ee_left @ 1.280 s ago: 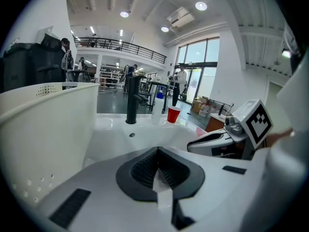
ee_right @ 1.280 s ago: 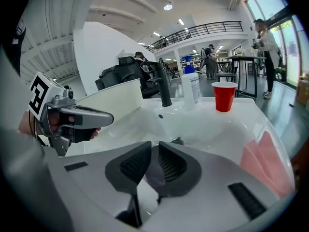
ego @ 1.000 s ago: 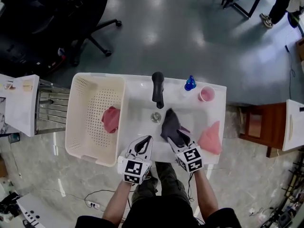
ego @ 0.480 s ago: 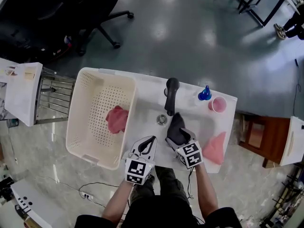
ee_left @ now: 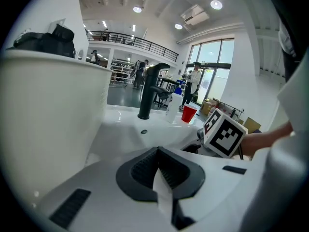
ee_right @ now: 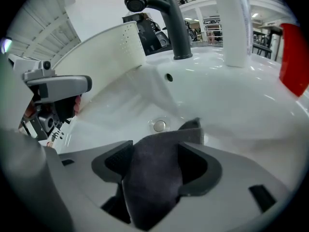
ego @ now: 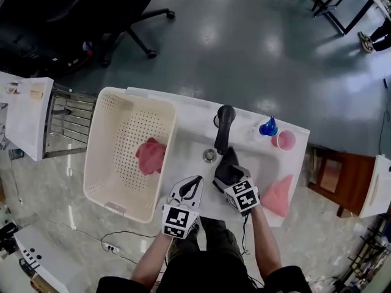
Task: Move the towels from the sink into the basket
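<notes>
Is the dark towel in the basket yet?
No, the dark towel is over the sink; the basket holds only a pink towel.

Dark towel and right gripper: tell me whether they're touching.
Touching. The right gripper view shows the dark towel lying on the right gripper, between jaws that have just been opening; the pads do not pinch it.

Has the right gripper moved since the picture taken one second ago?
Yes. The right gripper has moved closer to the round metal drain. Its jaws have just been opening, with the dark grey towel between them.

Three towels [ego: 151,155] [ego: 227,166] [ego: 278,194], one basket [ego: 93,154], one sink [ego: 190,128]
</notes>
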Available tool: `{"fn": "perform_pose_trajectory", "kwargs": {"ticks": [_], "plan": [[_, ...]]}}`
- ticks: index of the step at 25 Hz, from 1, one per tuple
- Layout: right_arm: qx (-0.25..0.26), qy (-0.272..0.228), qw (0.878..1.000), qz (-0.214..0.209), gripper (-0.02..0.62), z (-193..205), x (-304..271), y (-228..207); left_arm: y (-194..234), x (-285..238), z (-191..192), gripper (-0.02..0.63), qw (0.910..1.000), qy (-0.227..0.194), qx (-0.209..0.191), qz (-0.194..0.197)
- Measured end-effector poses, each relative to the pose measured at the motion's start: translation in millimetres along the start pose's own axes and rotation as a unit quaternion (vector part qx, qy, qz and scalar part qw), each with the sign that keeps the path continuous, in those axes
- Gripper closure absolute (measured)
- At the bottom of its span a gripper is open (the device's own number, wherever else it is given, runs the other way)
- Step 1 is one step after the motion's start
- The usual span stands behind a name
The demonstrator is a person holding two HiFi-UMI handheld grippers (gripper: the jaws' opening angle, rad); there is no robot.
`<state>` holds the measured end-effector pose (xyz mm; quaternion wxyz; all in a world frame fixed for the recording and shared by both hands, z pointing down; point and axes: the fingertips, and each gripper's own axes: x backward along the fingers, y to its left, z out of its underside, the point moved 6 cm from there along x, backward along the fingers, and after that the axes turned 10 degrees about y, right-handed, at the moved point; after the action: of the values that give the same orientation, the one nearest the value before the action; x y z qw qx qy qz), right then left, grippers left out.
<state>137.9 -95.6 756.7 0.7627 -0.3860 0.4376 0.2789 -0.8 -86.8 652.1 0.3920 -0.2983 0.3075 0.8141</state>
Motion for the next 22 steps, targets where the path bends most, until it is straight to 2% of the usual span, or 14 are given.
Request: {"fn": "perform_pose_trajectory", "kwargs": {"ticks": [5, 7, 13, 22], "plan": [[0.009, 0.022, 1.0, 0.008, 0.313, -0.2, -7.9, -0.9, 0.8, -3.5, 1.3, 0.598, 1.0, 0.006, 0.004, 0.003], [0.011, 0.031, 0.999, 0.014, 0.438, 1.1, -8.4, -0.1, 1.2, -4.6, 1.3, 0.598, 1.0, 0.007, 0.003, 0.004], [0.016, 0.035, 0.999, 0.024, 0.54, 1.1, -9.4, -0.1, 4.0, -5.2, -1.2, 0.598, 1.0, 0.006, 0.001, 0.004], [0.011, 0.016, 0.999, 0.029, 0.566, 5.0, 0.3, -3.9, -2.2, -0.6, -0.8, 0.598, 1.0, 0.004, -0.003, 0.003]]}}
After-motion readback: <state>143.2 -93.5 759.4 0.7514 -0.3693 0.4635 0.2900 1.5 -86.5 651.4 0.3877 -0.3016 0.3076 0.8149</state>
